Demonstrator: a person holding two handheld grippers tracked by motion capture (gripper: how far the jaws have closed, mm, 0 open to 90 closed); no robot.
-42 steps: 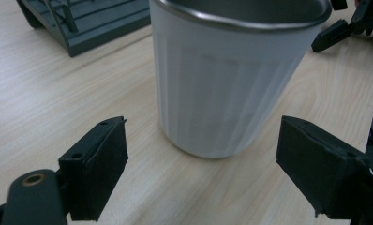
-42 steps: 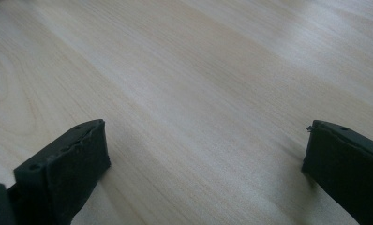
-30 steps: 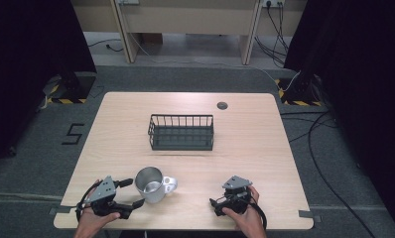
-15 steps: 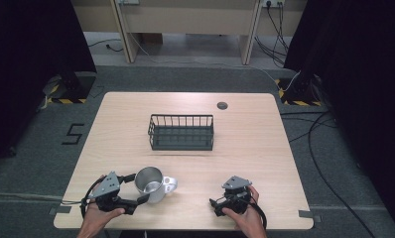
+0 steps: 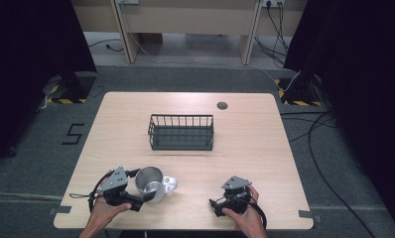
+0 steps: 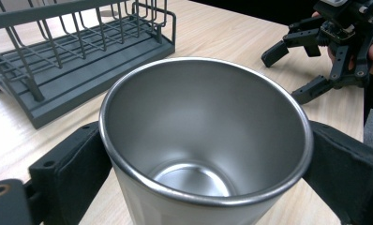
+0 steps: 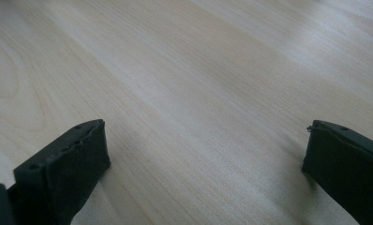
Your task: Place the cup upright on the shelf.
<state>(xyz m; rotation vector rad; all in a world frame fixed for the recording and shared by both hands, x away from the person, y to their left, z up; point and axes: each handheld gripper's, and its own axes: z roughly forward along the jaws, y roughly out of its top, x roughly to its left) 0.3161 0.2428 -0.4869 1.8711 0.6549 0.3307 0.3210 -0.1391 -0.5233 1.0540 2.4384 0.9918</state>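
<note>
At the near left of the surface (image 5: 265, 144) we see the left gripper (image 5: 147, 197) with a steel cup (image 5: 151, 182) between its fingers. In the left gripper view the two black fingers (image 6: 77, 164) press against opposite sides of the cup's wall just under the rim, one on each flank, so they are closed onto it about as wide as the cup itself. The cup stands roughly upright with its open mouth up; we look straight down into a bare, shiny inside. In the high view a curved handle sticks out of the cup on the side facing the right gripper. Whether the cup's base rests on the surface or hangs just above it, we cannot tell.

Behind the cup, toward the middle of the surface, stands a dark wire rack (image 5: 181, 132), apart from the cup and from both grippers.

At the near right the right gripper (image 5: 216, 208) sits low over the wood in the person's hand, well apart from the cup. In the right gripper view its fingers (image 7: 67, 164) stand wide apart with nothing between them but bare wood grain. A small dark round disc (image 5: 222, 105) lies near the far edge.
</note>
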